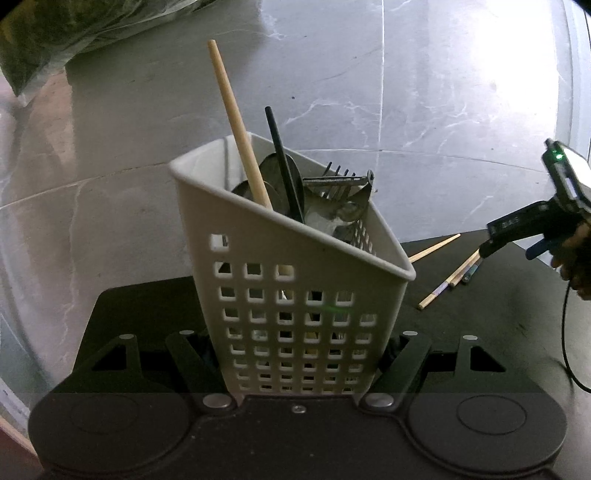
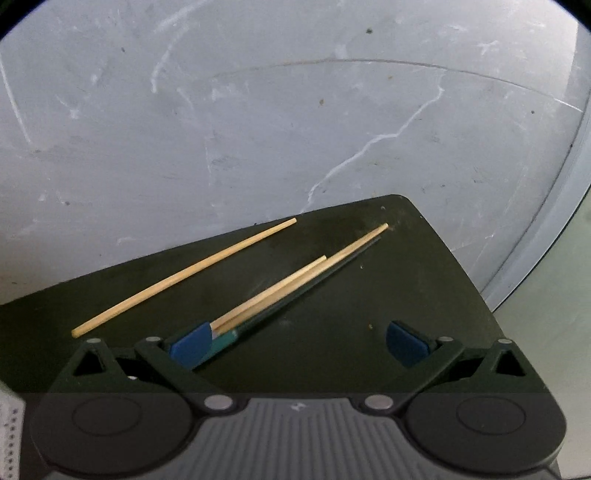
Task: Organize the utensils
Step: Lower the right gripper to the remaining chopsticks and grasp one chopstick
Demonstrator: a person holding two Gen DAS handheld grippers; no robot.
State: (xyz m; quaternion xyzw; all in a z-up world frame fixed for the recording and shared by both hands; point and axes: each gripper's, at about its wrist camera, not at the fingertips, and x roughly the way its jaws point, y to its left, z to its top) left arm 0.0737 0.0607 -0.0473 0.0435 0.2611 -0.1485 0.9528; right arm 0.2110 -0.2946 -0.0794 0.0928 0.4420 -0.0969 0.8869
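A white perforated utensil basket (image 1: 295, 295) stands on the black table, and my left gripper (image 1: 299, 354) is shut on its lower sides. It holds a wooden chopstick (image 1: 236, 122), a black chopstick (image 1: 282, 162), a fork (image 1: 338, 181) and metal spoons. In the right wrist view my right gripper (image 2: 299, 345) is open above the table. One wooden chopstick (image 2: 184, 275) lies apart at the left. A bundle of two wooden chopsticks (image 2: 295, 280) and a dark one lies just ahead of the blue left pad (image 2: 192, 345). The right gripper (image 1: 491, 247) also shows at the right edge of the left wrist view.
The black table (image 2: 369, 295) has a rounded far corner, with grey marbled floor (image 2: 258, 110) beyond it. A person's hand (image 1: 576, 258) holds the right gripper, with a cable hanging from it. A dark plastic-wrapped bundle (image 1: 74, 29) lies on the floor at top left.
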